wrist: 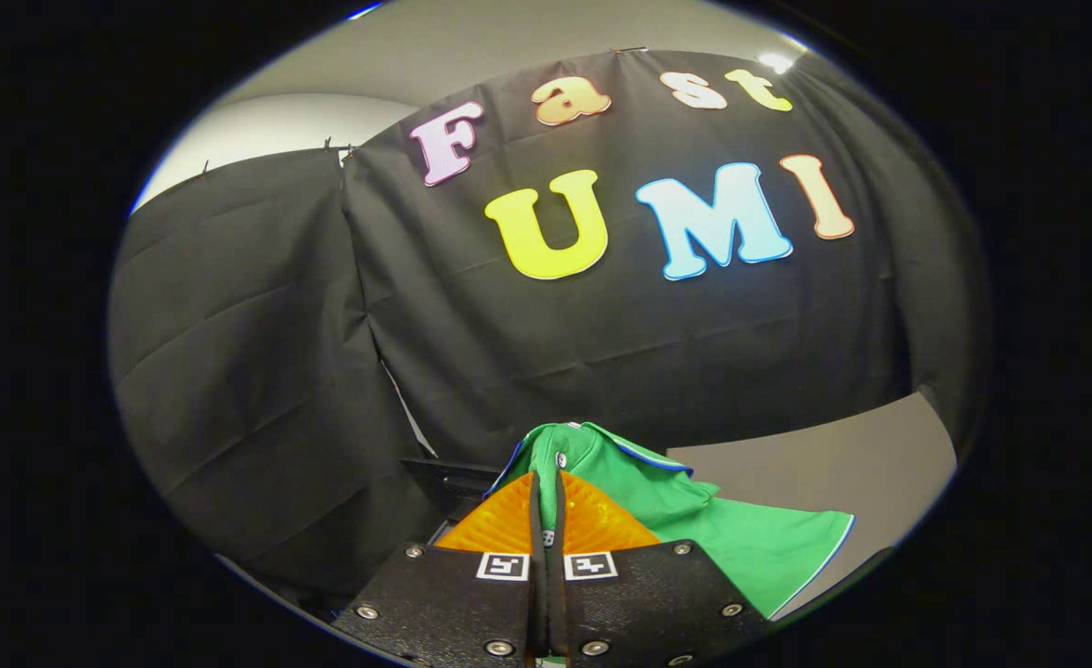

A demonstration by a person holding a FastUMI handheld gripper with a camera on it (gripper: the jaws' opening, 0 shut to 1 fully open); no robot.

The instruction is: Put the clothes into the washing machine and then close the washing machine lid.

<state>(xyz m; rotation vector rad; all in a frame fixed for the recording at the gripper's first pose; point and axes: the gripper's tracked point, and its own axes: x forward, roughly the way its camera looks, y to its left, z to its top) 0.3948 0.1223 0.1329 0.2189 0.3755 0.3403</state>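
Tool (546, 482) clamped on green shirt (694, 520), grey surface (842, 464) beyond

Black cloth wall (258, 390), grey tabletop (842, 464), ceiling light (774, 62).

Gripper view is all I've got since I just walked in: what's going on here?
A person's handheld gripper has its two fingers closed together on a green garment with a thin blue-and-white edge. The cloth is pinched between the fingers and drapes off to one side and ahead of them, lifted in front of the booth's black cloth wall. A grey surface lies beyond the garment. The clothes are held, not yet in any machine.
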